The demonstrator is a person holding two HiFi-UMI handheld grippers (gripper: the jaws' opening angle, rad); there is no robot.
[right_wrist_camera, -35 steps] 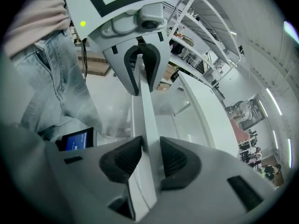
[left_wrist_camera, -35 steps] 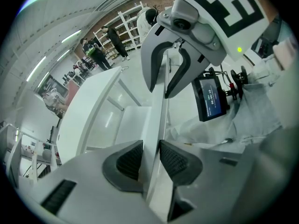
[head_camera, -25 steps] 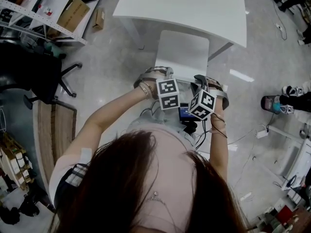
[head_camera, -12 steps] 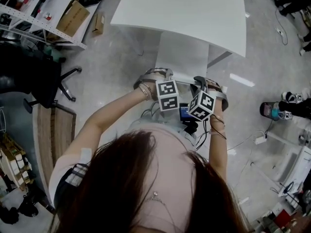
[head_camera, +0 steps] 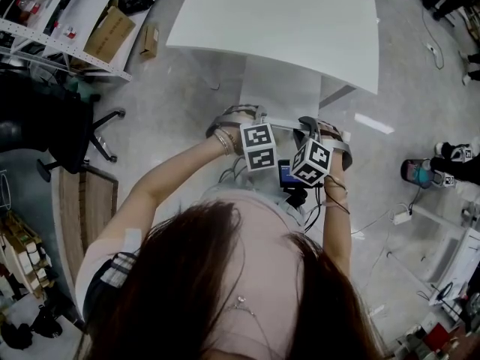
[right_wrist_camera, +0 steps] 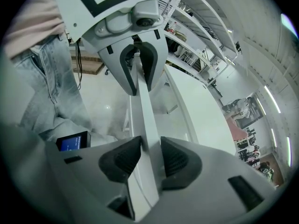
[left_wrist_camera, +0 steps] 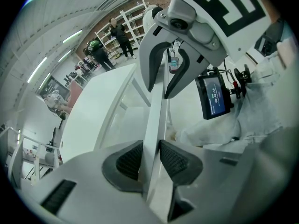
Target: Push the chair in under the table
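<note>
Chair (head_camera: 283,85) sits part-way under the white table (head_camera: 300,13), with its seat half showing. Your left gripper (left_wrist_camera: 150,158) and right gripper (right_wrist_camera: 148,158) each clamp its backrest (left_wrist_camera: 157,111), side by side.

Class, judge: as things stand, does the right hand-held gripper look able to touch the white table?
Probably not: the right hand-held gripper grips the chair back, and the seat lies between it and the table.
</note>
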